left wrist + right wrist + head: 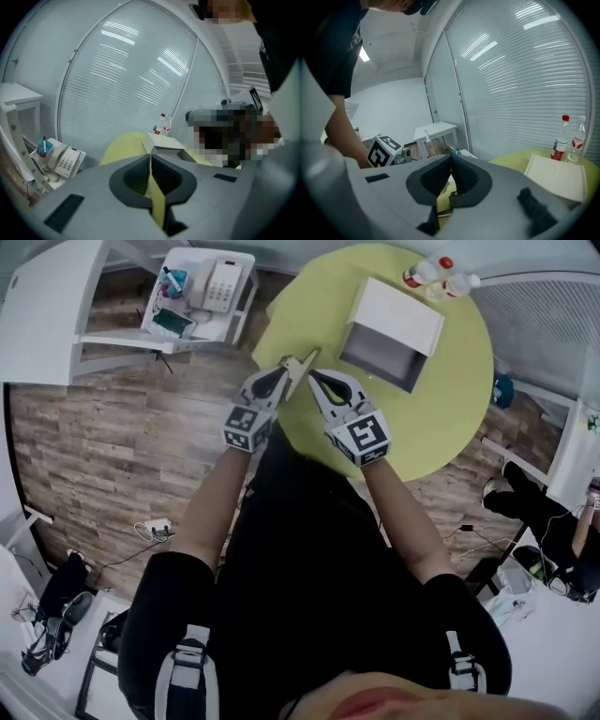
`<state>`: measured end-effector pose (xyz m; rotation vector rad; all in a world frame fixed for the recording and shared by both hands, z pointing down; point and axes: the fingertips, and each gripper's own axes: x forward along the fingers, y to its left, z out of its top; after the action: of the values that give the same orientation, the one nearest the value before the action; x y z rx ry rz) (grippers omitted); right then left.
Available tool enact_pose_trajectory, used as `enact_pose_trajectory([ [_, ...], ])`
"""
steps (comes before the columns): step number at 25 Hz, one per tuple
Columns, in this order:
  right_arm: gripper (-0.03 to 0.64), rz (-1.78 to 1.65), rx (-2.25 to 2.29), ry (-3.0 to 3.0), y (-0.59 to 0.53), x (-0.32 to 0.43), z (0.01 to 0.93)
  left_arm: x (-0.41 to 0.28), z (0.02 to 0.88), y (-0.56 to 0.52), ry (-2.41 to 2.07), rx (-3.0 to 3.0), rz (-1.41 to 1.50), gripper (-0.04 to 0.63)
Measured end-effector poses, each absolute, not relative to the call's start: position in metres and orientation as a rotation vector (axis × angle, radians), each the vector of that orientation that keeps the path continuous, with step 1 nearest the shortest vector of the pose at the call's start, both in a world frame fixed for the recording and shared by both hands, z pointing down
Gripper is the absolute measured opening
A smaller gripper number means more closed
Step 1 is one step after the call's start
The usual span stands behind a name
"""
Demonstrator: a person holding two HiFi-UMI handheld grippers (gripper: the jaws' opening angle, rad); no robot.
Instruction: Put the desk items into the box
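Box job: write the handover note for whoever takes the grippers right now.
Left claw: shut on a thin yellowish sheet, held over the table's near edge.
Right claw: shut close beside it; I cannot tell whether it pinches the sheet too.
Box: open on the yellow table, looks empty; two bottles behind it.
Done: sheet gripped.
To do: carry it to the box, release inside.

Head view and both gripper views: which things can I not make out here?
A thin pale-yellow piece in the fingers of the left gripper: tiny in the head view, edge-on in the left gripper view; kind unclear.
A small metal part: right gripper view, mostly behind the fingers.
The two clear red-capped plastic bottles: labels too small.
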<state>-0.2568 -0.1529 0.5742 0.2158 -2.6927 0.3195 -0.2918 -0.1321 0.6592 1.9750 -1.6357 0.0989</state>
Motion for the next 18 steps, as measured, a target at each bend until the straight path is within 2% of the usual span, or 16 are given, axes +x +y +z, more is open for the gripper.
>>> enact_pose_trajectory([
  [5,0.017,0.347,0.246,-2.666,-0.156,-0.257,0.593,-0.295,0.687,-0.135,-1.622,1.935,0.116,0.036],
  [14,0.017,0.384,0.250,-2.646,-0.158,-0.258,0.608,-0.296,0.741,-0.136,-1.558,1.829,0.122,0.126],
  [18,0.017,0.393,0.259,-2.639,-0.162,-0.256,0.610,-0.293,0.755,-0.140,-1.533,1.794,0.114,0.130],
])
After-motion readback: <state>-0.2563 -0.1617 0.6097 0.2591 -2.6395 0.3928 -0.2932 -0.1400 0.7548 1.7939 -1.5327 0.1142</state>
